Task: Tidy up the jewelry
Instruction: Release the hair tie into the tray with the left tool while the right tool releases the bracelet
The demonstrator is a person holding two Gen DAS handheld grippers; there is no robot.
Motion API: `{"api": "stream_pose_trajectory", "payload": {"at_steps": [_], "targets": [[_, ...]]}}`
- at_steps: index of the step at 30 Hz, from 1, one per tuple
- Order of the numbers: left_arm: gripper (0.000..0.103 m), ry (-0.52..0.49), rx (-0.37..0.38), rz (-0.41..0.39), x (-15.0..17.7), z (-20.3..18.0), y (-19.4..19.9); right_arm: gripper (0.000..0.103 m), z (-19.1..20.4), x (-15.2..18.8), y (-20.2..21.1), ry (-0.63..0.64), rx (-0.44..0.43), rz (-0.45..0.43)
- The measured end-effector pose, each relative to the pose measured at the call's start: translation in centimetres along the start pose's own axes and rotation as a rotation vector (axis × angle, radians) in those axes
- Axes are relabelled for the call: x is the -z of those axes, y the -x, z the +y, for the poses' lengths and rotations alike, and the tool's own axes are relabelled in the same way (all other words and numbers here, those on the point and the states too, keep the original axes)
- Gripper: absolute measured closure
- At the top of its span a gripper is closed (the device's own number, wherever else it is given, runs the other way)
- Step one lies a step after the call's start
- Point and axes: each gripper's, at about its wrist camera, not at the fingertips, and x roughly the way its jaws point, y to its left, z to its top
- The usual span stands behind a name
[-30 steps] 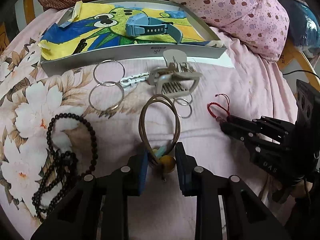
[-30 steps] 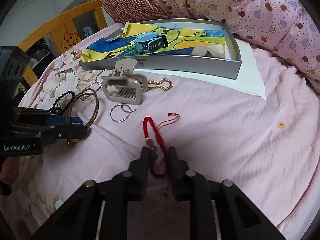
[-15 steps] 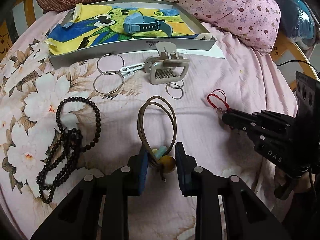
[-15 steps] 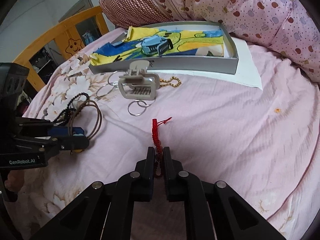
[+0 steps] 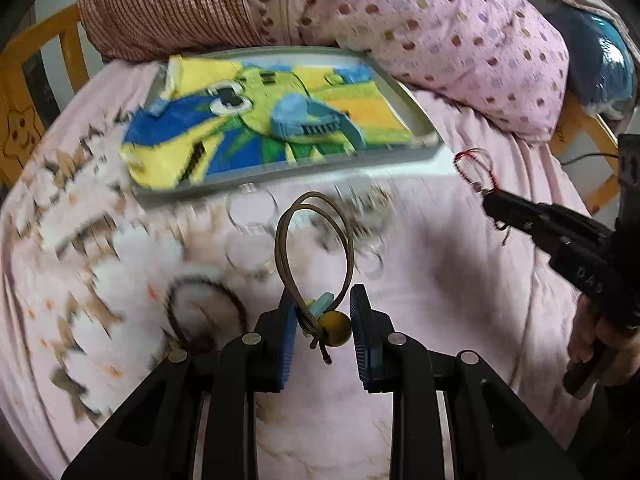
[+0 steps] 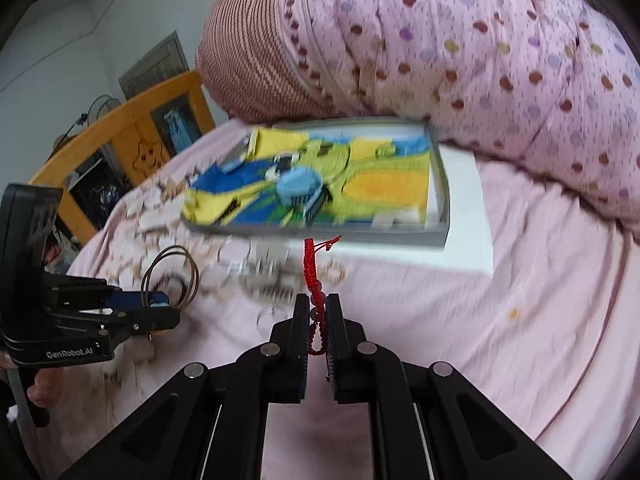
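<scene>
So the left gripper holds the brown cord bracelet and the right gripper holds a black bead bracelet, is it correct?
Not quite. The right gripper holds a red string bracelet, not a black bead one, as the right wrist view shows. The left gripper does hold the brown cord bracelet.

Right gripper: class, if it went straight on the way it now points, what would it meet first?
Probably the blurred metal rings and clip on the pink bedsheet, short of the grey tray. The right gripper holds a red beaded string bracelet; depth is unclear.

Pink-sheeted bed [image 6: 520,280], orange wooden rail [image 6: 132,120], apparently white walls [image 6: 120,12].
</scene>
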Motion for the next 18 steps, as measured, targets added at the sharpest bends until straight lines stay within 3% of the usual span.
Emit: {"api": "stream_pose_trajectory", "payload": {"at_steps": [10,18], "targets": [[0.081,0.059,-0.094,-0.046,-7.9,4.1,-1.9,0.095,-3.1,-6.3,-4.3,-0.043,-0.001,-0.016],[0.081,0.097,-0.113,0.004,-10.1,7.2,-6.4,0.095,-5.3,-7.6,-9.6,-0.045,0.022,0.059]]}}
